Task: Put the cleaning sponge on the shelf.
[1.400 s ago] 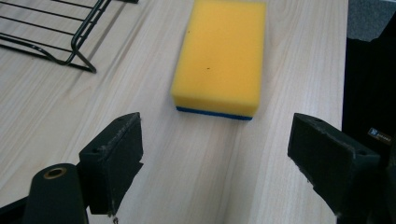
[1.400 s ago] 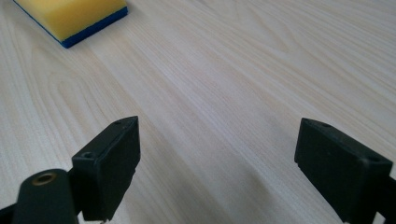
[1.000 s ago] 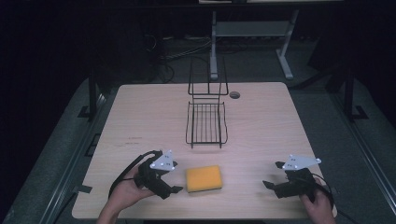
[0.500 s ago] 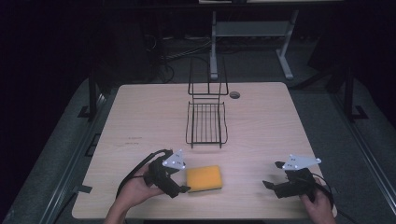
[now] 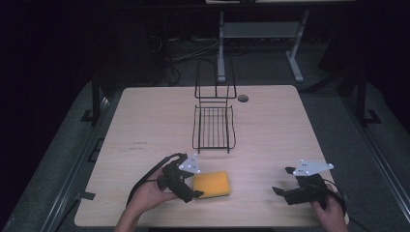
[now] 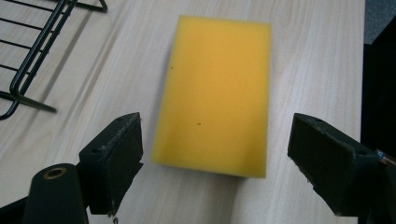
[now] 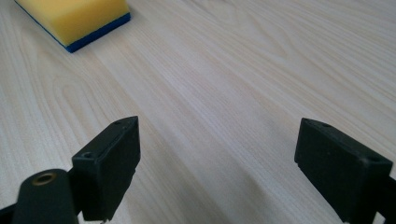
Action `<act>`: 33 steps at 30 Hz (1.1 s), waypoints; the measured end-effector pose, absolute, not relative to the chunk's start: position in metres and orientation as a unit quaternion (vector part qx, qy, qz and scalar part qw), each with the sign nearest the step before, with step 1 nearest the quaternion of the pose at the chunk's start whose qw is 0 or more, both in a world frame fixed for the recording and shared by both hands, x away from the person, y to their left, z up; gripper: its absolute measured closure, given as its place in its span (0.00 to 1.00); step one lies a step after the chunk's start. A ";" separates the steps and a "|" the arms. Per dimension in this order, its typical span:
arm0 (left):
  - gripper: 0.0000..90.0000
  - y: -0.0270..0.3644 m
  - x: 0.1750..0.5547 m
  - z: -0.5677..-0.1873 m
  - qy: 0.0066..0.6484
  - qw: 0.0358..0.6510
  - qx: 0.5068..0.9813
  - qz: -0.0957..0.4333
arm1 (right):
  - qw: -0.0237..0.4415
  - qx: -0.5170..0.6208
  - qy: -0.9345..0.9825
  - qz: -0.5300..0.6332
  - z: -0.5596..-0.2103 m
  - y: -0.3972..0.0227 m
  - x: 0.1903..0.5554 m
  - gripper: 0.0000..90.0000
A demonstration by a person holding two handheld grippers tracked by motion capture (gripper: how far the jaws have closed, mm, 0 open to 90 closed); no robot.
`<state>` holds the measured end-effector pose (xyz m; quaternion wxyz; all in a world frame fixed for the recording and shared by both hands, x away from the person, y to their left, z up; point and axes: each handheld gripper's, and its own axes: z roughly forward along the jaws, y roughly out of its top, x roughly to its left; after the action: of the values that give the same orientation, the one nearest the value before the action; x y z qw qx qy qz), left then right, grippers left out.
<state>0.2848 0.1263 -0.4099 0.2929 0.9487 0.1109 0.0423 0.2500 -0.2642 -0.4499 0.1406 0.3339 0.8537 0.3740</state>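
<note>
Sponge (image 6: 215,93), yellow, lies flat near the worktop's (image 5: 145,121) front edge as the left gripper (image 5: 189,187) lines up, jaws wide, astride it. Next: advance and close. Right gripper (image 5: 289,189) rests open near the front right corner.

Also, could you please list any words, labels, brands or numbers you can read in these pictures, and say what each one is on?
None can be read.
A faint dark mark on the table, left of the wire rack: too small to tell if it is writing.
The yellow sponge carries no print, nor do the left gripper or right gripper.
</note>
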 end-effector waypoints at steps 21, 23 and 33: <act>0.19 0.104 0.290 -0.418 0.098 0.272 0.956 0.039 | 0.139 0.332 0.855 0.374 -0.449 -0.263 0.250 0.16; 0.19 0.102 0.291 -0.419 0.093 0.264 0.959 0.041 | 0.138 0.332 0.855 0.374 -0.449 -0.263 0.250 0.16; 0.19 0.095 0.293 -0.423 0.092 0.258 0.961 0.038 | 0.137 0.330 0.855 0.376 -0.449 -0.262 0.250 0.16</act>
<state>0.2931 0.0952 -0.4234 0.2579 0.9611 0.0916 0.0377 0.2500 -0.2623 -0.4488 0.1373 0.3296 0.8550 0.3762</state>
